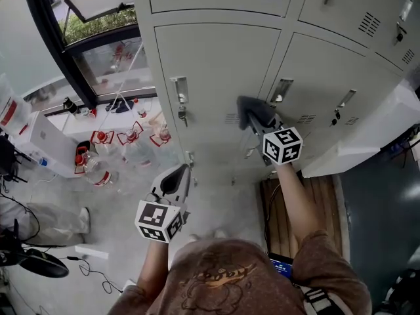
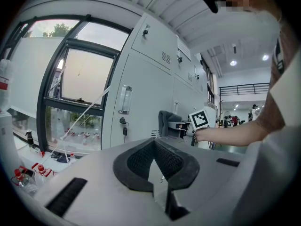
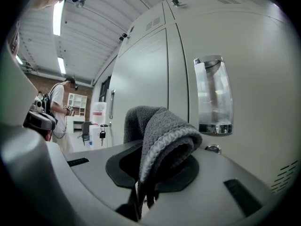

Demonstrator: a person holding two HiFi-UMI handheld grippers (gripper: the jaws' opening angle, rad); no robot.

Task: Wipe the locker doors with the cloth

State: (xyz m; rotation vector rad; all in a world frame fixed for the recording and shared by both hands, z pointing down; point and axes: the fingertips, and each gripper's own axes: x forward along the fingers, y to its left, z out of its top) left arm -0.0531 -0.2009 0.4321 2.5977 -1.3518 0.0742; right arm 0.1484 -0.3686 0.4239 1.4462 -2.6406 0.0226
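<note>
Jaws on right gripper (image 3: pixel 149 173) pinch cloth (image 3: pixel 162 128) | cloth up at door (image 1: pixel 216 71), near handle (image 1: pixel 281 90) | left gripper (image 2: pixel 157 166) jaws together, empty, held low | step: wiping, I think | next: press cloth flat, rub across door

My head cam looks steeply down the locker doors (image 1: pixel 216 71) to the floor, with my left gripper (image 1: pixel 176 176) and right gripper (image 1: pixel 257 122) both in frame. The left gripper's cam hangs back, facing along the row, and shares the right gripper and cloth (image 2: pixel 165 119) with it. The right gripper's cam sits close against a door, tilted up.
</note>
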